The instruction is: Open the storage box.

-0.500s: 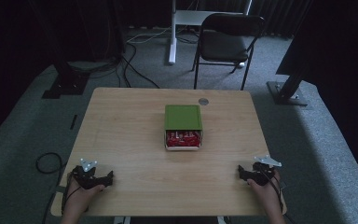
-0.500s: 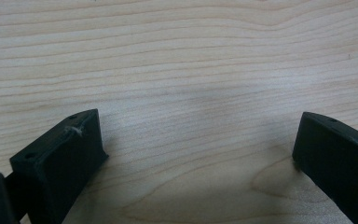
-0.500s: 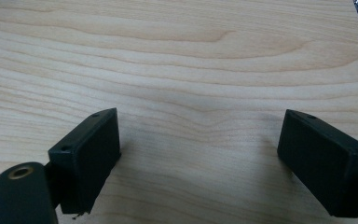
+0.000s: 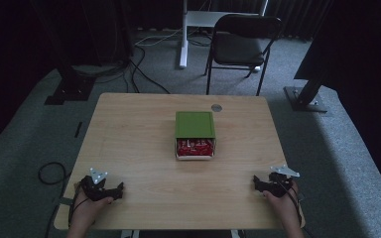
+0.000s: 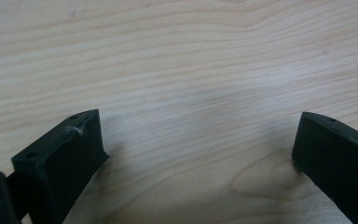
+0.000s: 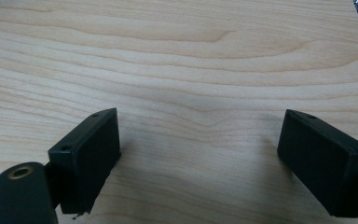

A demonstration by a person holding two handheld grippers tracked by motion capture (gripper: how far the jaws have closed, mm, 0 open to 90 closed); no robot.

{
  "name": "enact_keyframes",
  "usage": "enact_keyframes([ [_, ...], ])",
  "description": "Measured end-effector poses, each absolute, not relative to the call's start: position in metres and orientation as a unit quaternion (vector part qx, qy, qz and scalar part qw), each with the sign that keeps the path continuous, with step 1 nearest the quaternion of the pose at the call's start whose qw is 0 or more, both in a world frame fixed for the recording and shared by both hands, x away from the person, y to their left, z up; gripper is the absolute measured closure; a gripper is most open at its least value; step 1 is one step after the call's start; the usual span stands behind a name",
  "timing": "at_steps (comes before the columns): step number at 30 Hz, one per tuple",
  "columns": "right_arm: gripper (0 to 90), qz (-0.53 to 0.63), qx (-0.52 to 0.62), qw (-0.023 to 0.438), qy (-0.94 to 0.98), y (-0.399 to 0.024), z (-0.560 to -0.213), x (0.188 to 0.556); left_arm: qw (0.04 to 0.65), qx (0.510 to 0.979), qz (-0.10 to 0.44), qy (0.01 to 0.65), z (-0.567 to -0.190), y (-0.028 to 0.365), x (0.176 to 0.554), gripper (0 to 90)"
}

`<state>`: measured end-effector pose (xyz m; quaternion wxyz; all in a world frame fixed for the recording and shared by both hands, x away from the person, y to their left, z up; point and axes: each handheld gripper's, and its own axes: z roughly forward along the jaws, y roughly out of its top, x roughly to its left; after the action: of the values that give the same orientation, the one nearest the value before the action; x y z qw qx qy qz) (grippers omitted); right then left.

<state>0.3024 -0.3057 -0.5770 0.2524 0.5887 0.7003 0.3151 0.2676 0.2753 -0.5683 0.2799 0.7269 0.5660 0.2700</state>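
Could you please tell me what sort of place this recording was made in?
Probably a lab or studio set up for recording: a bare wooden table on grey carpet, dark stand bases and loose cables around it, and a folding chair behind.

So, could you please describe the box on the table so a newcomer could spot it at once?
Start at the wooden table in front of the black folding chair. Near its middle, slightly toward the chair, sits the small box. Its green lid is slid back, showing red packets at the near end, unlike the small grey disc beyond it.

Dim room, grey carpet [image 4: 357,163], folding chair [image 4: 242,47]
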Motion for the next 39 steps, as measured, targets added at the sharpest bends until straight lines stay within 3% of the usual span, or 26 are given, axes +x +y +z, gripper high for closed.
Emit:
enact_keyframes([
  [3,12.3,0.315,0.589,0.252,0.7,-0.306,-0.577,0.302,0.285,0.729,0.273,0.559,-0.567,0.27,0.268,6.1],
  [39,12.3,0.315,0.589,0.252,0.7,-0.306,-0.577,0.302,0.288,0.813,0.314,0.397,-0.544,0.181,0.281,6.1],
])
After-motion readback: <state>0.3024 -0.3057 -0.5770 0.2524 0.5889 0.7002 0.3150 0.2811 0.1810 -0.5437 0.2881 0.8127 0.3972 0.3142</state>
